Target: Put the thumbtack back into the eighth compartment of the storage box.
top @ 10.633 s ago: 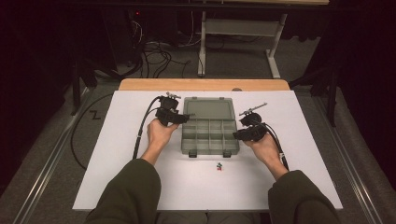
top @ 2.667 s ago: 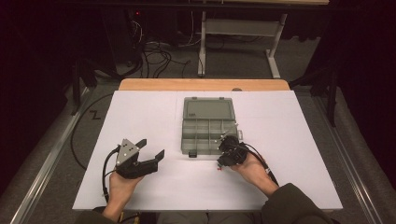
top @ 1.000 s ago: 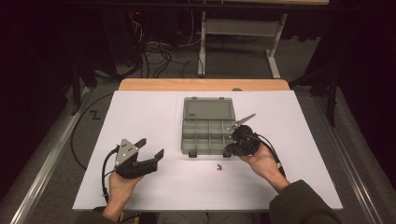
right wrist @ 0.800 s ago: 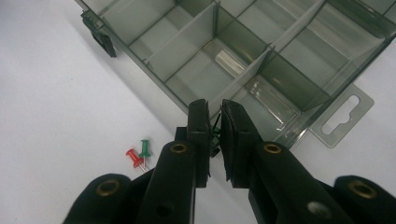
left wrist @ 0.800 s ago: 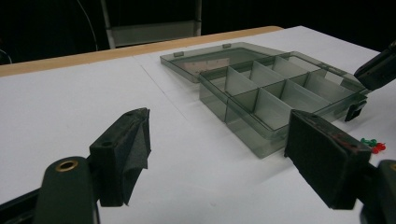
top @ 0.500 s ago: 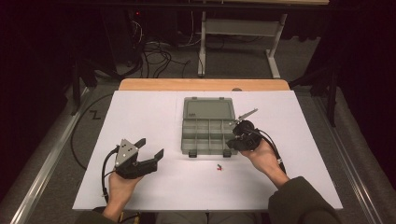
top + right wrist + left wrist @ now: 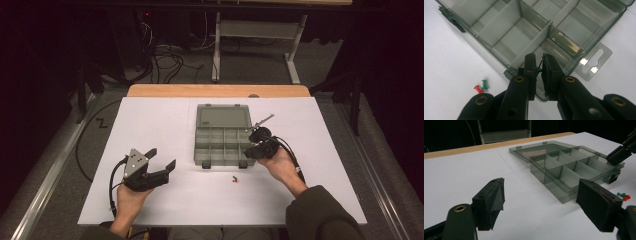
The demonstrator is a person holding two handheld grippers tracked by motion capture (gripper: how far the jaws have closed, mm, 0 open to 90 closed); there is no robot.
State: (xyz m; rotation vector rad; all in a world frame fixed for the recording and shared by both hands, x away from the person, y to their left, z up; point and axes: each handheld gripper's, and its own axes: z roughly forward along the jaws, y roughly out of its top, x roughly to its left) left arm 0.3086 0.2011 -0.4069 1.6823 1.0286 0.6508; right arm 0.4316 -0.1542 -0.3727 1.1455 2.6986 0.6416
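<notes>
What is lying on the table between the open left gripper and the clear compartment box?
Only bare white table lies between the left gripper and the compartment box, as the high view shows. The two pushpins sit off to the side, in front of the box.

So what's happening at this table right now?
A person is sorting pushpins into an open compartment box on a white table. The right claw is shut on a green pushpin, holding it over the box's near corner compartment. The left claw rests open on the table to the left, gripping nothing. A red pushpin and another green one lie loose in front of the box.
</notes>
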